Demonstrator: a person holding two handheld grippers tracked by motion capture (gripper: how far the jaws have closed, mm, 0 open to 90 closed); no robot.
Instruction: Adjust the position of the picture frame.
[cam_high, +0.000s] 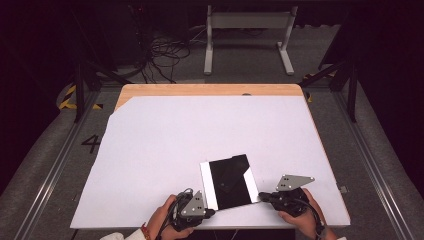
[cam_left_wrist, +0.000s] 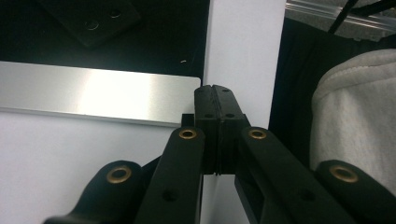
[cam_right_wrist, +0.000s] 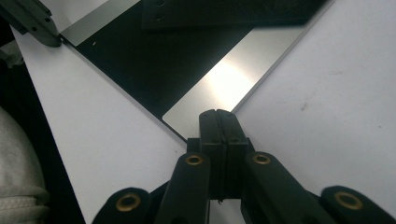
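Note:
A flat black glossy panel (cam_high: 230, 181) with silver strips along two sides lies on the white table sheet (cam_high: 175, 135), near the front edge. My left gripper (cam_high: 212, 212) sits at the panel's near left corner. In the left gripper view its jaws (cam_left_wrist: 214, 88) are pressed together, tips against the end of the silver strip (cam_left_wrist: 93, 93). My right gripper (cam_high: 261, 196) sits at the near right corner. Its jaws (cam_right_wrist: 217, 114) are also shut, with the tips at the corner of the other silver strip (cam_right_wrist: 229, 79). The left gripper's tip (cam_right_wrist: 32, 23) reaches the panel's far corner in the right gripper view.
The white sheet covers a wooden table whose bare edge (cam_high: 210, 90) runs along the back. Beyond it stand a white frame (cam_high: 247, 22) and loose cables (cam_high: 165, 55) on the floor. Metal rails (cam_high: 370, 160) run along both sides. A white sleeve (cam_left_wrist: 355, 116) is close to the left gripper.

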